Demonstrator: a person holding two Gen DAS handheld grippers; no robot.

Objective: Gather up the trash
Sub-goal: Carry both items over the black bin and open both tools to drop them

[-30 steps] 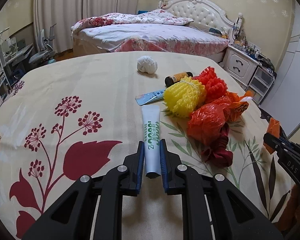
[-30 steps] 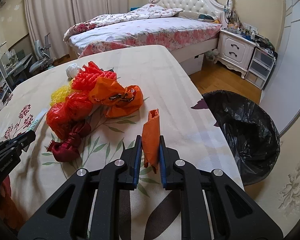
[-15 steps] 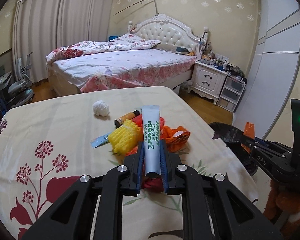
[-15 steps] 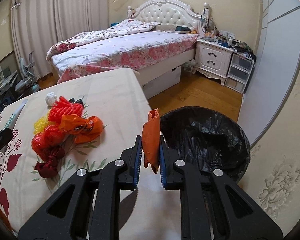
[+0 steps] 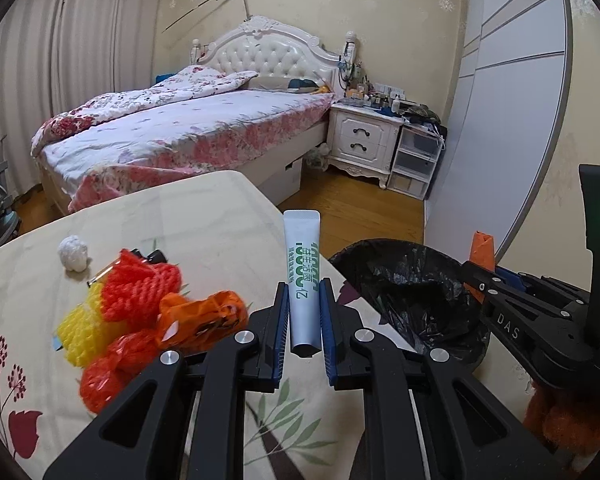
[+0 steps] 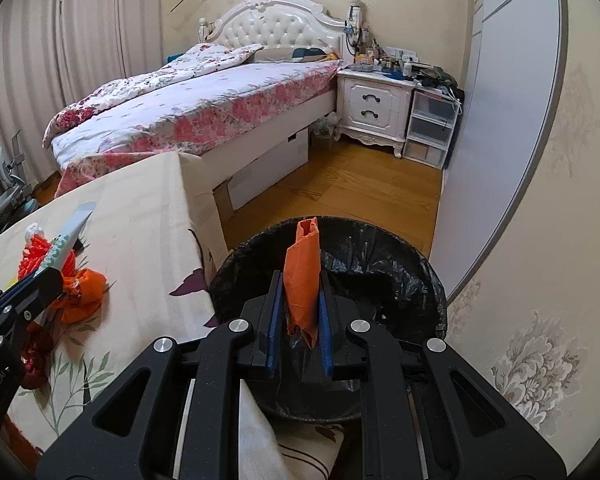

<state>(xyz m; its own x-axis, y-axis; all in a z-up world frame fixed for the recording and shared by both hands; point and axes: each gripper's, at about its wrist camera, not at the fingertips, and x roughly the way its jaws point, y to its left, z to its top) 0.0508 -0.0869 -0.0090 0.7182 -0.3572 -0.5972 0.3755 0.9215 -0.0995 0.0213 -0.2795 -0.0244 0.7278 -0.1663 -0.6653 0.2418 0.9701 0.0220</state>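
Note:
My left gripper (image 5: 303, 316) is shut on a white tube with green print (image 5: 302, 276), held upright above the table's right edge. My right gripper (image 6: 299, 308) is shut on a folded orange wrapper (image 6: 302, 280) and hangs over the black-lined trash bin (image 6: 400, 280). The bin also shows in the left wrist view (image 5: 404, 292), with the right gripper (image 5: 480, 270) above its far side. Red and yellow foam nets (image 5: 140, 292), orange bags (image 5: 200, 320), a white paper ball (image 5: 73, 253) and a small dark bottle (image 5: 156, 257) lie on the table.
The table has a cream floral cloth (image 5: 204, 216); its right edge borders the bin. A bed (image 5: 188, 132), a white nightstand (image 5: 364, 140) and plastic drawers (image 5: 416, 164) stand behind. A grey wardrobe wall (image 5: 508, 128) is to the right of the bin.
Both grippers have swung right towards the bin with their items. The right gripper has gone from the table edge to above the bin; the left has lifted the tube off the table.

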